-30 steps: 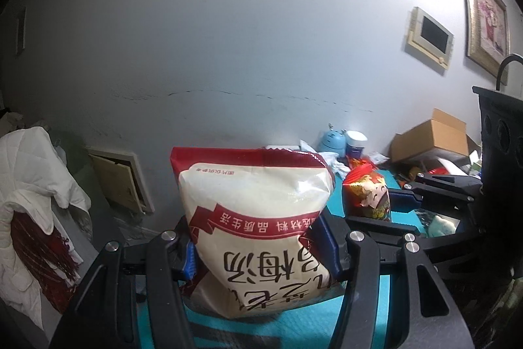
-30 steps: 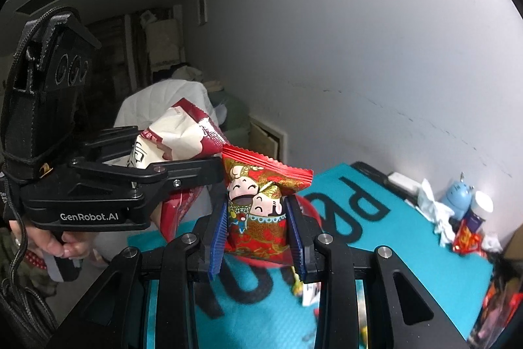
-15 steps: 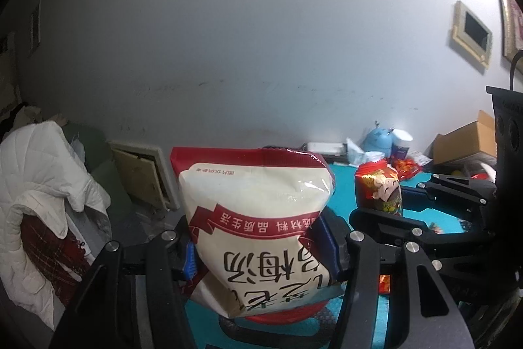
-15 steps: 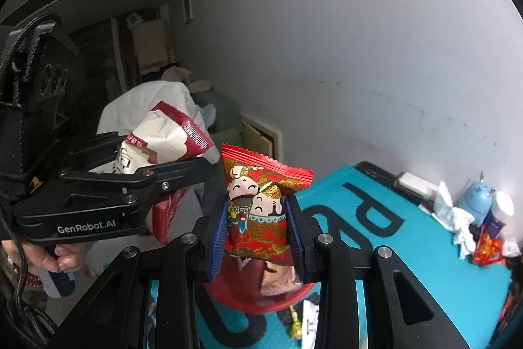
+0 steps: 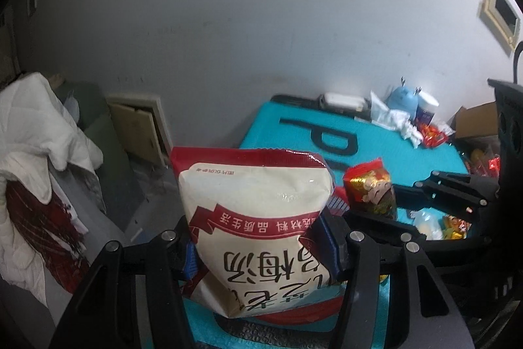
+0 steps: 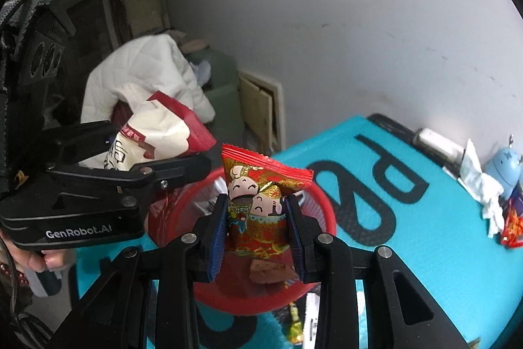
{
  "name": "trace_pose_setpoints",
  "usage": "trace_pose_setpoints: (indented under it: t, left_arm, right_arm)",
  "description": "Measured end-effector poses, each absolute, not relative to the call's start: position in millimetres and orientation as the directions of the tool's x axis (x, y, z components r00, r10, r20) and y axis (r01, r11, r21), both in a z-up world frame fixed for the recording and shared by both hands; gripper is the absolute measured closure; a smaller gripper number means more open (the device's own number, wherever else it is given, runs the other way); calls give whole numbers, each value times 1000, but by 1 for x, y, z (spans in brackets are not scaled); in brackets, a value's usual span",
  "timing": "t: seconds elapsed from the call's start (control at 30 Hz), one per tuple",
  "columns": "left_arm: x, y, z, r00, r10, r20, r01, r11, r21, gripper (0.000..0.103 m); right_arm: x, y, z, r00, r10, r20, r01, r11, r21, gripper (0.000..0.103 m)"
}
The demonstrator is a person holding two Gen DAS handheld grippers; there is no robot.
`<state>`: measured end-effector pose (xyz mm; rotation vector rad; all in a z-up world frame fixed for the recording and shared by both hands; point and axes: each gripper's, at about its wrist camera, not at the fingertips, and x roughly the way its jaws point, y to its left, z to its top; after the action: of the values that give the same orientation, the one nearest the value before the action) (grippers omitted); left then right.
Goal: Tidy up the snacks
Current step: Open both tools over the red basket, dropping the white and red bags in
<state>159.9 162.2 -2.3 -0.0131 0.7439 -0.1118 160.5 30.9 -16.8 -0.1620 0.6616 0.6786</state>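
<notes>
My left gripper (image 5: 261, 246) is shut on a large cream and red snack bag (image 5: 258, 218) with upside-down print. That same snack bag (image 6: 153, 136) shows at the left of the right wrist view, above the basket's left rim. My right gripper (image 6: 256, 211) is shut on a small red and gold snack packet (image 6: 258, 205) with cartoon faces, held over a red mesh basket (image 6: 323, 211). The small packet (image 5: 371, 190) also appears to the right of the big bag. The basket holds a few wrapped snacks.
The basket sits on a teal mat (image 6: 425, 251) with large black letters. At the table's far edge lie tissues (image 5: 395, 120), a blue toy (image 5: 403, 98), a white jar and red wrappers (image 5: 433, 134). Small packets (image 6: 295, 324) lie by the basket. White quilt (image 5: 36, 123) at left.
Both grippers have come down and forward with their bags. The red basket and the teal mat have risen into view beneath them. Neither grip has changed.
</notes>
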Motion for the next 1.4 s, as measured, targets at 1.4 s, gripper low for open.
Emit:
trace_pose_setpoints:
  t: [1.4]
  left_arm:
    - [134,142,23,731,-1,-683,36,999,37,33]
  right_arm:
    - [136,2,8,649,423,-632,-565,824,-29,47]
